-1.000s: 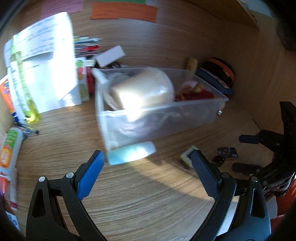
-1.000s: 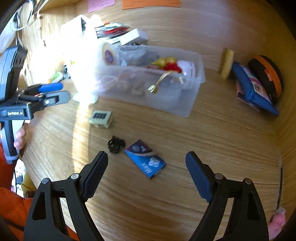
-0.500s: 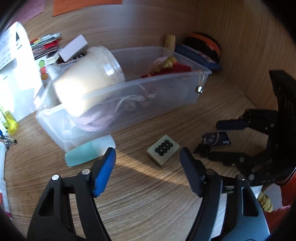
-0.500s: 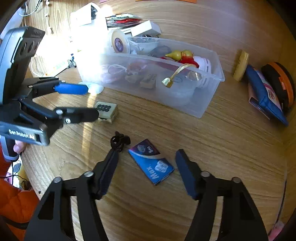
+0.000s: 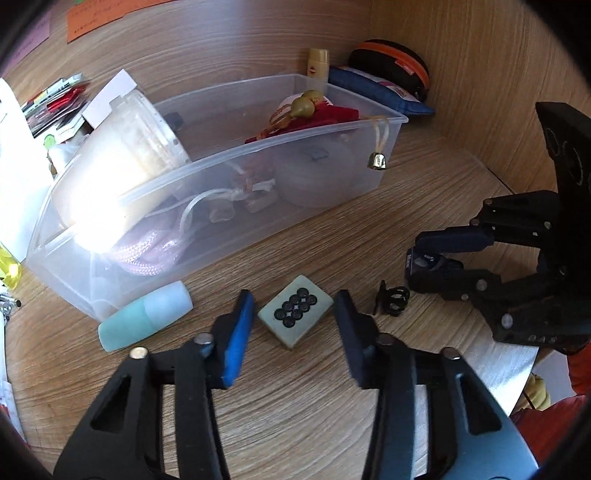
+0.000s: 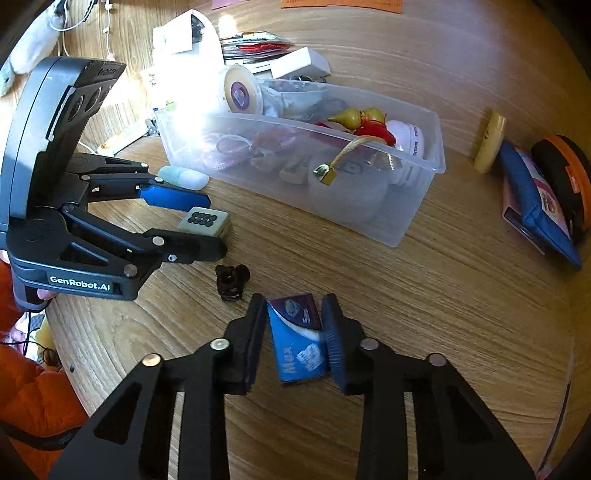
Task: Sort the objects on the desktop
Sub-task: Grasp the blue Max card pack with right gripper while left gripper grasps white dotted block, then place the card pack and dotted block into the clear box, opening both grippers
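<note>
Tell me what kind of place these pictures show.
Most likely a home or office desk set into a wooden alcove. A wood-grain desktop meets wooden walls with sticky notes. Small clutter lies about: a clear storage bin of odds and ends, papers, and a mahjong tile.

We are seeing the long clear plastic bin [image 6: 391, 206] crowding the far side of the wooden desk [image 6: 461, 332], with a mint-green capsule-shaped bottle [image 5: 146, 315] lying against its near corner. A small black clip [image 6: 232, 282] is sitting in the narrow lane between the left gripper [image 5: 293, 308] and the right gripper [image 6: 293, 308]. To the right of the bin, bare wood is lying open up to the dark blue pouch [image 6: 535, 206] and the black case with an orange zip [image 6: 565, 173] by the wall.
</note>
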`<action>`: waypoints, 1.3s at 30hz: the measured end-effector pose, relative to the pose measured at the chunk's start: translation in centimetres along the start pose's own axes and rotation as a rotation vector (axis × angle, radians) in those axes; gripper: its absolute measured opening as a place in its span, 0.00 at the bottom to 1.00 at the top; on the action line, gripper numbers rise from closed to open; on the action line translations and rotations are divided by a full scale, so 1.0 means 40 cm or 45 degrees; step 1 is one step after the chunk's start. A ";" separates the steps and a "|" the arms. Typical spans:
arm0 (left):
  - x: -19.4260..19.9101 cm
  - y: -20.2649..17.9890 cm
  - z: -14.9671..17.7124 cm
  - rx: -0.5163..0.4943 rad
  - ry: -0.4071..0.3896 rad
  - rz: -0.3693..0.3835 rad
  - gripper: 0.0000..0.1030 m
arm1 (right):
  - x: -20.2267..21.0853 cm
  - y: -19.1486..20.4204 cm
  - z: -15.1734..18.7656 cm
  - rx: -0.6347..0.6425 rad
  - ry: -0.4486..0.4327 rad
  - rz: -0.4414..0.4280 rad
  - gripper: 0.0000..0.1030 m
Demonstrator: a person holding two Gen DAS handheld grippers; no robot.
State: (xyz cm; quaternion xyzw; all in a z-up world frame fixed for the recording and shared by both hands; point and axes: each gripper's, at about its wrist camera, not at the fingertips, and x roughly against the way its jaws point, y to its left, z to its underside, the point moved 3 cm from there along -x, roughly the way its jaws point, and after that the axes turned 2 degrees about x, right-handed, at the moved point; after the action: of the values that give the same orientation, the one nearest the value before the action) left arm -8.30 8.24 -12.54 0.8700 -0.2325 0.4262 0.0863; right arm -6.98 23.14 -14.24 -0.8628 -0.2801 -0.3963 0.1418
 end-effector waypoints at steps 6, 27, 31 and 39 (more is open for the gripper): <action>0.001 0.008 0.001 0.003 -0.001 -0.002 0.39 | -0.001 -0.014 -0.003 -0.011 -0.012 -0.044 0.24; 0.182 0.129 -0.005 0.188 -0.319 -0.007 0.39 | 0.143 -0.071 -0.150 -0.051 -0.238 0.075 0.24; 0.212 0.168 -0.010 0.226 -0.378 -0.031 0.39 | 0.149 -0.071 -0.200 -0.048 -0.269 0.080 0.24; 0.258 0.261 -0.033 0.269 -0.439 -0.065 0.39 | 0.114 -0.058 -0.275 -0.048 -0.289 0.013 0.24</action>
State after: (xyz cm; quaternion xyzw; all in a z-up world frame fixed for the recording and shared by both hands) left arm -8.75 -3.90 -4.15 0.9398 -0.1758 0.2907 -0.0358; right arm -12.60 21.57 -3.58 -0.9060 -0.2824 -0.3007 0.0949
